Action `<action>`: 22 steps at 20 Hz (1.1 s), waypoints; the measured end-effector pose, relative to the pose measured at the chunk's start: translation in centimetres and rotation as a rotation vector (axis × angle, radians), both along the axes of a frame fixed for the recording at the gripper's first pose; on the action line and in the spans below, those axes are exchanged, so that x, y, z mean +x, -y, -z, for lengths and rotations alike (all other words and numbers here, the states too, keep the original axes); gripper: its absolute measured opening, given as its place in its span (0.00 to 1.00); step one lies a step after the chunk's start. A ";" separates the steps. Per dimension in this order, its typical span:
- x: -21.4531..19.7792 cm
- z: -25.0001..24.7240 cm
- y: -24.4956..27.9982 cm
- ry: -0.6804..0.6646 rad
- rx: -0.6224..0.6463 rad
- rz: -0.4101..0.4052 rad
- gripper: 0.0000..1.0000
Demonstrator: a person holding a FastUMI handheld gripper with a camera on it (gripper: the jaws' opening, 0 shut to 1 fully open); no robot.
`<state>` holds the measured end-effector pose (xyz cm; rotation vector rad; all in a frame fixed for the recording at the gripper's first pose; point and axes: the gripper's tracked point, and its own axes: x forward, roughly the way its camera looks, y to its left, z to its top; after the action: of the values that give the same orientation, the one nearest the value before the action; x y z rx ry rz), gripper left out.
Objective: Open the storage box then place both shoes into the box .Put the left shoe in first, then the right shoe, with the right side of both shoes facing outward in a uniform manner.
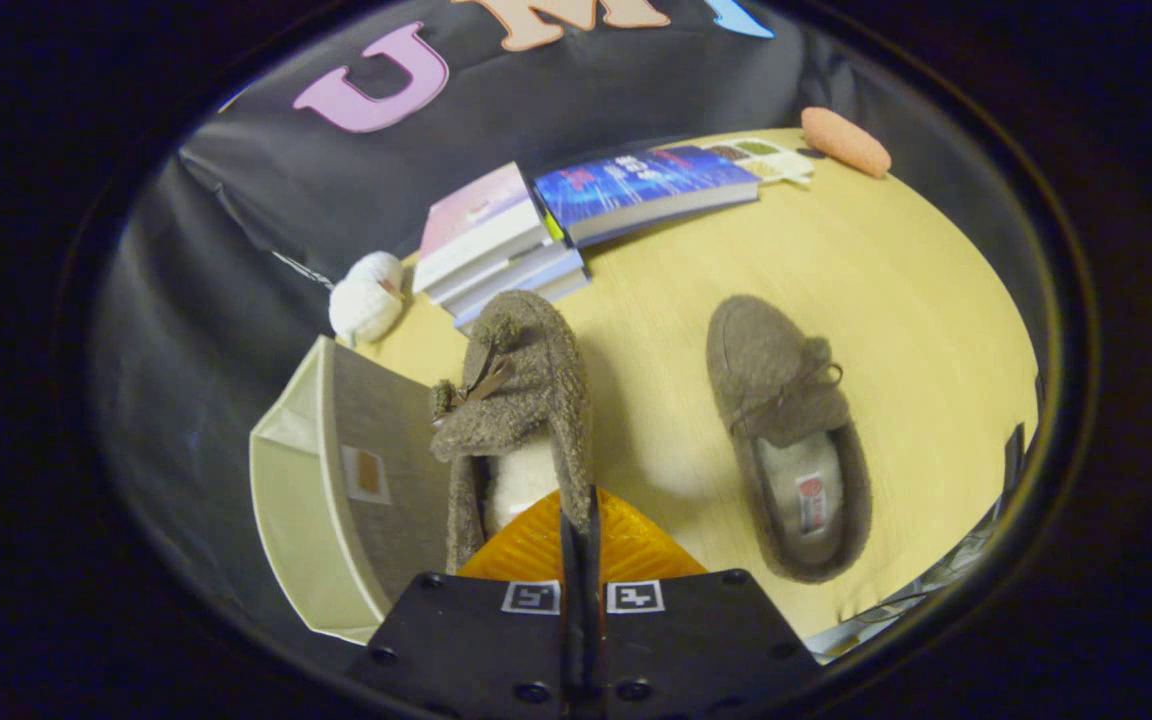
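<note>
Gripper view: the tool (579,520) is clenched on the heel rim of the left shoe (516,400), held just beside the storage box (336,500) — a thin pinch, so slipping is risked. Beyond, the right shoe (786,430) lies on the surface (896,290).

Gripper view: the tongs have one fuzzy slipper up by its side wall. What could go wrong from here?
1. The tongs pinch only the thin collar edge of the brown fuzzy slipper, so it may swing or slip out.
2. The slipper hangs beside the open beige storage box; its toe could catch the rim.
3. The second brown slipper lies close by and could get knocked.
</note>
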<state>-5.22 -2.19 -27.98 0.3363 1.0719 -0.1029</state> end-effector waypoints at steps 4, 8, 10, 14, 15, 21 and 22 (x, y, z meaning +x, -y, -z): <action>2.8 -5.7 -3.0 0.108 0.025 -0.061 0.03; 4.0 -9.7 -8.7 0.180 0.090 -0.149 0.03; 3.7 -10.4 -11.9 0.169 0.143 -0.183 0.03; 1.8 -8.5 -16.4 0.104 0.189 -0.258 0.03; 1.1 -7.8 -17.3 0.086 0.191 -0.277 0.03; -2.5 -4.8 -20.3 0.002 0.185 -0.349 0.03; -2.8 -4.3 -20.4 -0.008 0.180 -0.351 0.03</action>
<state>-7.98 18.21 -23.67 0.3043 1.1361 0.3075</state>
